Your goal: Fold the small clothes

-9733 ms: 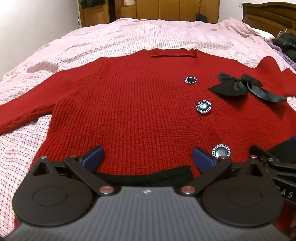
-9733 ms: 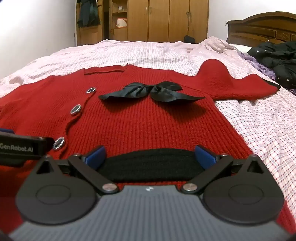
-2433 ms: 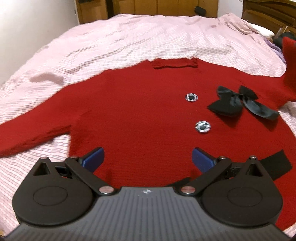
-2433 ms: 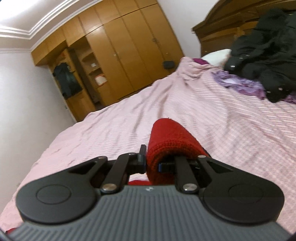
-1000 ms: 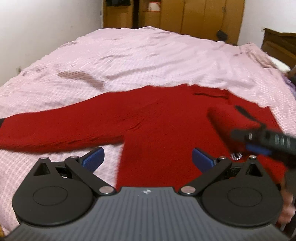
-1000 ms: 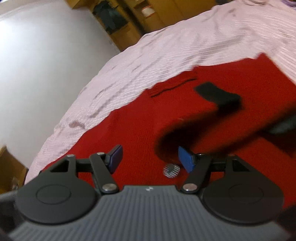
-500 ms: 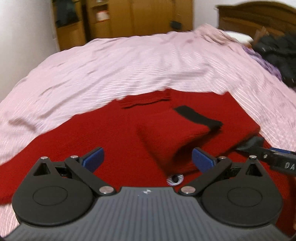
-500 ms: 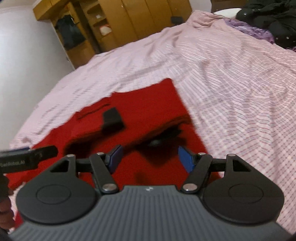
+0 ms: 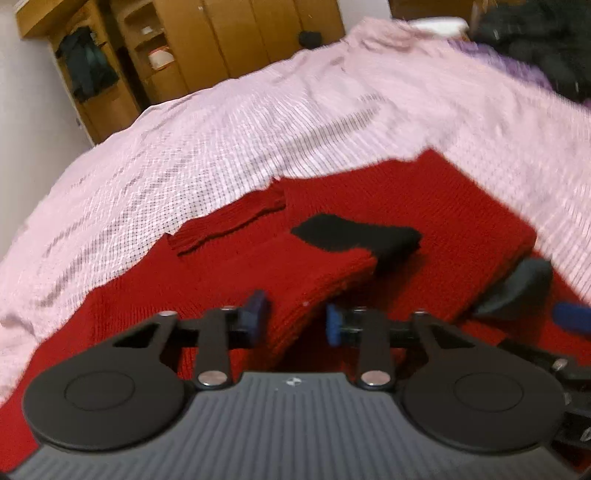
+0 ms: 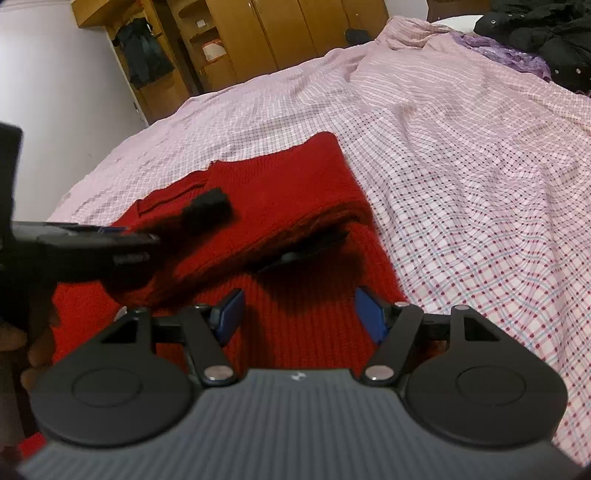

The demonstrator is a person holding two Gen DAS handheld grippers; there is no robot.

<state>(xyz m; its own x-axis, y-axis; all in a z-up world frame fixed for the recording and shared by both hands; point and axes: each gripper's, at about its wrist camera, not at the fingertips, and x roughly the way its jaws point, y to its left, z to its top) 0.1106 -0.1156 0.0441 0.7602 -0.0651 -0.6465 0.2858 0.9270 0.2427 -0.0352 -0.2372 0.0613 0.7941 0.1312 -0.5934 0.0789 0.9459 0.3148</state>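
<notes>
- The red ribbed-knit sweater lies flat on the bed, over a pink checked sheet, nearer its left edge.
- One sleeve, black-cuffed, is folded across the chest.
- The left tongs have just been closing, their blue pads either side of the folded sleeve; contact unclear.
- The right tongs hover open over the hem, tilted downward.

Pink checked bedsheet, wooden wardrobe, perhaps a dark jacket hanging, black clothes.
</notes>
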